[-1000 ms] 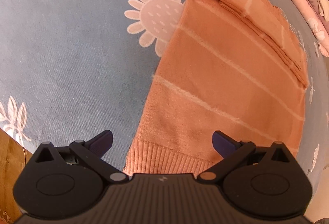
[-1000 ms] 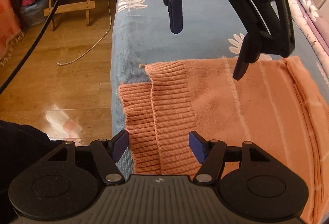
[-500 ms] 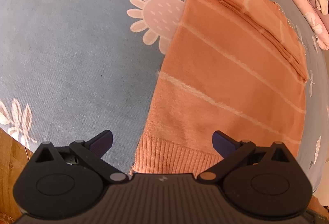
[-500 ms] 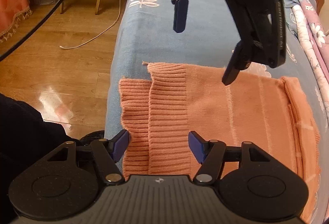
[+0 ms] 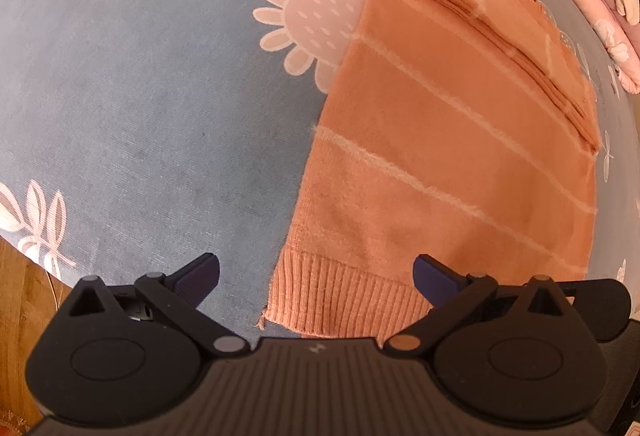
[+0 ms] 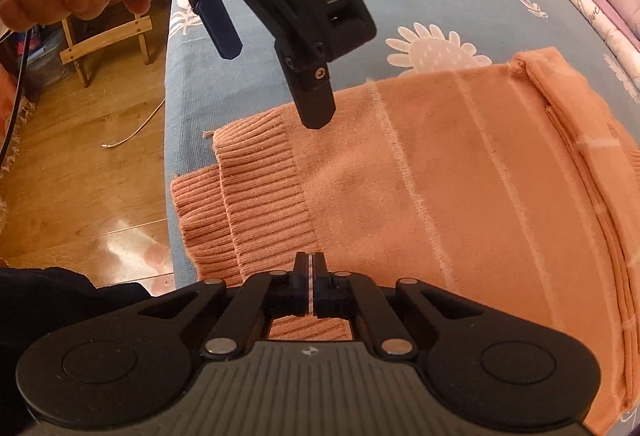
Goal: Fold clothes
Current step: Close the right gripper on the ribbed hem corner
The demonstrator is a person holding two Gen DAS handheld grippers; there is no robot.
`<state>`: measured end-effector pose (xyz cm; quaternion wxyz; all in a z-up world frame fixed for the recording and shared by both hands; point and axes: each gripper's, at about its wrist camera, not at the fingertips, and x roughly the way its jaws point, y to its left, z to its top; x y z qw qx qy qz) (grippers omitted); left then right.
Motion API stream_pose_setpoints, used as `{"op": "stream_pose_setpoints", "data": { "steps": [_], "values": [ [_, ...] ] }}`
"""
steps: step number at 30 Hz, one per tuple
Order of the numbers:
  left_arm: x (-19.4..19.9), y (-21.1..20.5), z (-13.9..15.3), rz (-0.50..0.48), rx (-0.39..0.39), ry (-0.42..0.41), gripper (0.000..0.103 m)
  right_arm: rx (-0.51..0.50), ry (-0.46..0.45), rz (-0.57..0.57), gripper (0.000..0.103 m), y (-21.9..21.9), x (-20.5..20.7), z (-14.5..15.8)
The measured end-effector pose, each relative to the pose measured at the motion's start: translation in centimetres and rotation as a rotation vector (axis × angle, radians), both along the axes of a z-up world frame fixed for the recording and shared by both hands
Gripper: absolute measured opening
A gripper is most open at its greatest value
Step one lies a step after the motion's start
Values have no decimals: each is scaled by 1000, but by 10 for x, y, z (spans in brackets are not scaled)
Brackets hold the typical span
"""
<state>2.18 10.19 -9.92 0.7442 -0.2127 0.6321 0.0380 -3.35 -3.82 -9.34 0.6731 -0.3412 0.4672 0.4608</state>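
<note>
The orange sweater (image 6: 460, 188) lies flat on the blue flower-print bed (image 5: 140, 96), filling the right half of both views, sleeves already folded in as a thick ridge along its far edge, so the ribbed hem at lower centre seems the edge to lift next. The right gripper (image 6: 311, 268) is clenched at that hem, though whether knit is pinched I cannot tell. The left gripper (image 5: 316, 274) hangs released above the hem's other corner, its fingers (image 5: 198, 276) spread wide.

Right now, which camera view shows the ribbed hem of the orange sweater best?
The right wrist view: the ribbed hem lies whole and near, both layers visible. The left wrist view shows only a short strip of hem, partly behind the left gripper.
</note>
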Motion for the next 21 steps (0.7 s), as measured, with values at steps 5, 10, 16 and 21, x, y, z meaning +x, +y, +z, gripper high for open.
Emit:
{"op": "stream_pose_setpoints", "data": {
  "steps": [5, 10, 16, 21],
  "values": [
    [1, -7, 0, -21, 3, -1, 102, 12, 47, -47, 3, 0, 3, -1],
    [4, -12, 1, -25, 3, -2, 102, 19, 53, -59, 5, -2, 8, 1],
    [10, -24, 8, -37, 9, -13, 102, 33, 78, -92, 8, -8, 17, 4],
    [10, -40, 13, -46, 14, -24, 102, 46, 107, -118, 8, -15, 26, 5]
  ]
}}
